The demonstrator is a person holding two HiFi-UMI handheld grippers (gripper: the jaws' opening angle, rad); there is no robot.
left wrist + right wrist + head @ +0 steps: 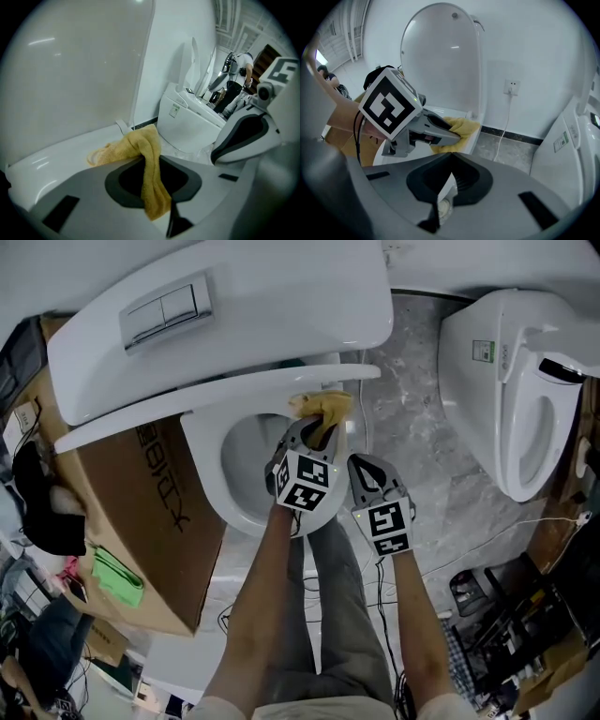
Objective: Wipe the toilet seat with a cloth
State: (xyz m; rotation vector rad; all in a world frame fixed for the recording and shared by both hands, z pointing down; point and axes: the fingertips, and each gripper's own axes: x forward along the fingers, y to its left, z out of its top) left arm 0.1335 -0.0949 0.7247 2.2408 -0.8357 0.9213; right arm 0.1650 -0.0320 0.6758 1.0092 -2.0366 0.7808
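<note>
The yellow terry cloth (323,407) lies on the rear right rim of the white ceramic toilet (208,474), just before its raised lid (234,390), with one end caught between the jaws of the left gripper (317,432). The right gripper (361,468), jaws together on nothing, hangs just right of the left one. A brown cardboard box (141,512) stands against the toilet's left side; a second white toilet (487,399) stands apart to the right.

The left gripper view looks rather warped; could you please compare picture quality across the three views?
Left gripper view: heavy fisheye bending, dark corners, faint glare streaks on the raised white toilet lid; the yellow terry cloth is sharp. Right gripper view: same bending, a bright highlight on the lid. Head view: even light, milder warp.
</note>
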